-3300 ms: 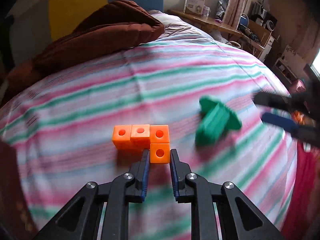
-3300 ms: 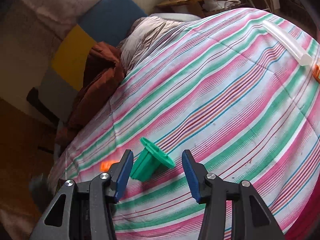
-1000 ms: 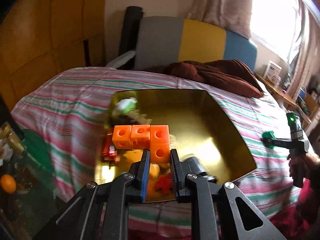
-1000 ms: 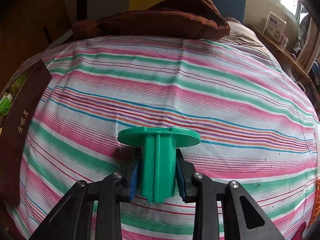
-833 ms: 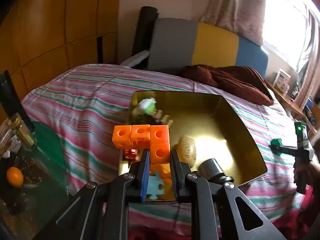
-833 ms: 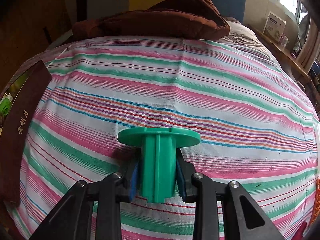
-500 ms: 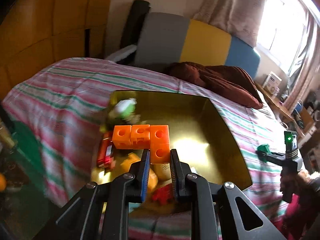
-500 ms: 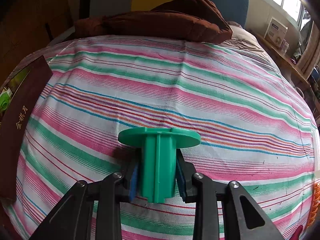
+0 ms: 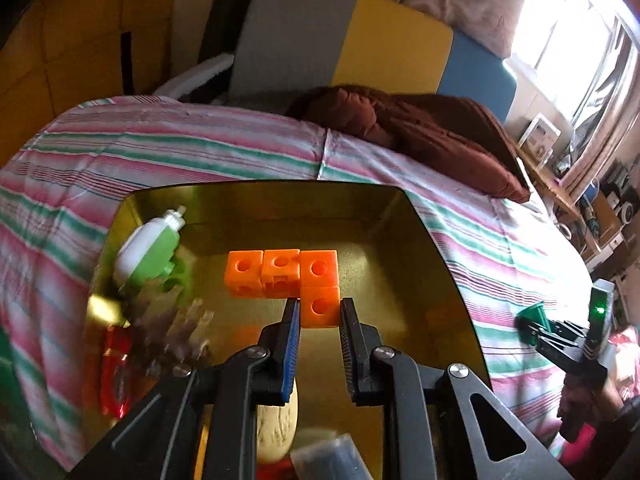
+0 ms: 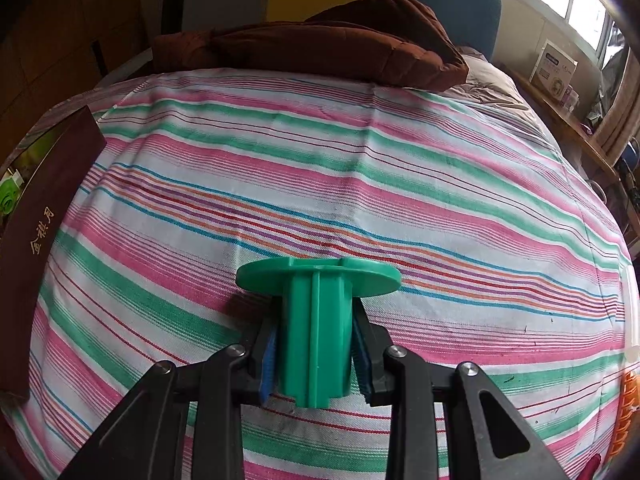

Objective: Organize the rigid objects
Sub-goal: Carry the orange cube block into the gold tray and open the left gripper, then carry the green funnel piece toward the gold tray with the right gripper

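Spreading under everything is the striped bed (image 10: 400, 184), and on it sits a gold-lined box (image 9: 400, 216) that already holds a green-and-white bottle (image 9: 148, 248), a red item (image 9: 116, 364) and other blurred bits near its front edge. The left claw (image 9: 319, 312) hangs over the box's open middle, clenched on the bottom cube of the orange block piece (image 9: 288, 276), an L of four joined cubes that juts out ahead of the tips. To set it down well, I judge the piece should go lower over the bare gold floor to the right of the bottle before the claw lets go, so it lands flat rather than tumbling onto the clutter. Well apart, over the bedspread, the right claw (image 10: 316, 352) is clamped on the ribbed stem of the green flanged spool (image 10: 316, 320), its disc pointing forward, awaiting its turn.
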A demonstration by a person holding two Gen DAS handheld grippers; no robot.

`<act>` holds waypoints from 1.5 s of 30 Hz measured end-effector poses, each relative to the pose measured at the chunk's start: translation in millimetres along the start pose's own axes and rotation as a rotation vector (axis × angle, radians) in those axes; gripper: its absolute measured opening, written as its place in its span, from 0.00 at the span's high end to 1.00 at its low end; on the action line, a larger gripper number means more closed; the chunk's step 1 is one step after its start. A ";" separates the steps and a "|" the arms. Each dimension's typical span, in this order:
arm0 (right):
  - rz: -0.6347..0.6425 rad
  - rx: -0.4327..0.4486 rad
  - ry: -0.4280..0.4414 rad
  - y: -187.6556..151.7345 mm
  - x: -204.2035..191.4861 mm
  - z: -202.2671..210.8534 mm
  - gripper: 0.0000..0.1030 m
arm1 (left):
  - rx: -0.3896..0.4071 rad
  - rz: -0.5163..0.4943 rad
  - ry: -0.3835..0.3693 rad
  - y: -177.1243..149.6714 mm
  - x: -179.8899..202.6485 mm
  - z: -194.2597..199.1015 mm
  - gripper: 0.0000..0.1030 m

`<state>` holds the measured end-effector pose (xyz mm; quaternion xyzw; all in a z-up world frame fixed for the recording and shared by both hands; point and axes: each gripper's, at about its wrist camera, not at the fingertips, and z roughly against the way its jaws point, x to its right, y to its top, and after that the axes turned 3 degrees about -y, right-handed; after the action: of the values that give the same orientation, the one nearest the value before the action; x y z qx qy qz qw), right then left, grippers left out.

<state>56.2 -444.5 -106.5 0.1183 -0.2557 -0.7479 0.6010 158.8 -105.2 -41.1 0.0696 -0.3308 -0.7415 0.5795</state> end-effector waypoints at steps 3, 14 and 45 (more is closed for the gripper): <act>0.003 0.001 -0.003 0.3 -0.8 0.2 0.70 | -0.042 0.004 0.004 9.4 -2.4 -19.8 0.81; 0.003 0.001 -0.003 0.7 -0.4 0.1 0.70 | -0.117 -0.005 0.066 9.5 -7.7 -56.1 0.80; 0.023 0.019 -0.019 -0.6 -3.1 2.0 0.70 | 0.176 -0.031 0.203 -78.6 -3.9 86.1 0.33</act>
<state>55.4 -441.0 -105.6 0.1139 -0.2697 -0.7398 0.6058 54.2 -57.8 -20.7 0.1999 -0.3330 -0.7077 0.5901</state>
